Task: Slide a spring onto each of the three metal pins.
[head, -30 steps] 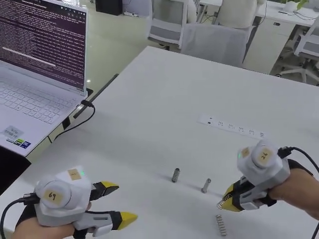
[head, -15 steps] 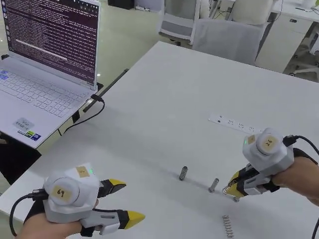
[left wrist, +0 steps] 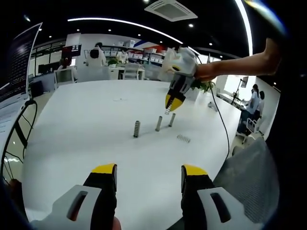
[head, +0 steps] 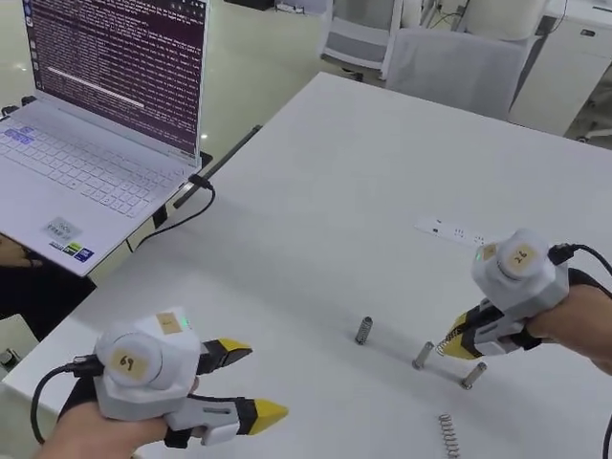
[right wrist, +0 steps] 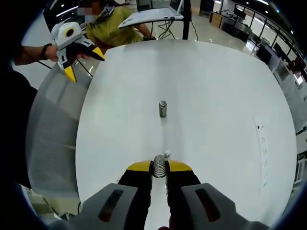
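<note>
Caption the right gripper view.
Right gripper holds a spring close to a bare pin; a spring-covered pin stands beyond.

Between the right gripper (right wrist: 159, 167)'s jaws, the spring (right wrist: 159, 169) shows its upper coils, and its lower end sinks out of sight between the yellow tips. Just beyond the jaws a pin (right wrist: 166, 154) peeks out, cap only, shaft hidden behind the spring. In the head view the coils are too small to tell whether they touch that pin. Below the jaws, the loose spring (head: 448, 433) runs off the bottom edge.

Pin (head: 423, 356): three; spring (head: 448, 435): three; gripper (head: 260, 381): two; laptop (head: 96, 124): one; power strip (head: 459, 231): one.
</note>
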Action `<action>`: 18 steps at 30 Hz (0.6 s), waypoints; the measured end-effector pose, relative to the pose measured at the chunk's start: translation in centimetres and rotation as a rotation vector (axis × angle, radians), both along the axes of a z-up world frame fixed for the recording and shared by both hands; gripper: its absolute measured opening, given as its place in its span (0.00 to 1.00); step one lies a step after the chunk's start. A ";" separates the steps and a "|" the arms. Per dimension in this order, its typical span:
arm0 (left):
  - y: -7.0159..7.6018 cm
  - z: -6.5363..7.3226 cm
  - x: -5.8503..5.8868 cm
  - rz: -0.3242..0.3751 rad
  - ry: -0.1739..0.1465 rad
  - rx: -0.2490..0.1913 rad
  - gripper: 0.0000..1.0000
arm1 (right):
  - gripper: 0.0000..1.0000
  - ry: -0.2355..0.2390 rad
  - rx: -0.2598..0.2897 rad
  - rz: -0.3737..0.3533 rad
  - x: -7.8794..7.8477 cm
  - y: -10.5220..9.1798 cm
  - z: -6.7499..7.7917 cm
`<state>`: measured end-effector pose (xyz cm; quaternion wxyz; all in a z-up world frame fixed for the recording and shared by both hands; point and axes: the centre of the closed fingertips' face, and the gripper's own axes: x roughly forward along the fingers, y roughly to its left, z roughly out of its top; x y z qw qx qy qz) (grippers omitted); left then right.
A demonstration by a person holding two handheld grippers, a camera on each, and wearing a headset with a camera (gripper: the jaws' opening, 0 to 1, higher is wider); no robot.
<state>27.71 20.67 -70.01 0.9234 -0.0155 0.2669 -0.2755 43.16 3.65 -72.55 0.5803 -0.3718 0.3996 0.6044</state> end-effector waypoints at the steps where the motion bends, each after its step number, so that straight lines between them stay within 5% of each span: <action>1: 0.0 0.0 0.0 0.002 0.000 -0.001 0.49 | 0.08 -0.001 0.000 0.000 0.1 0.1 0.0; 18: 0.7 -0.2 -0.2 0.030 0.012 -0.009 0.48 | 0.09 0.007 -0.022 0.021 0.9 0.8 -1.4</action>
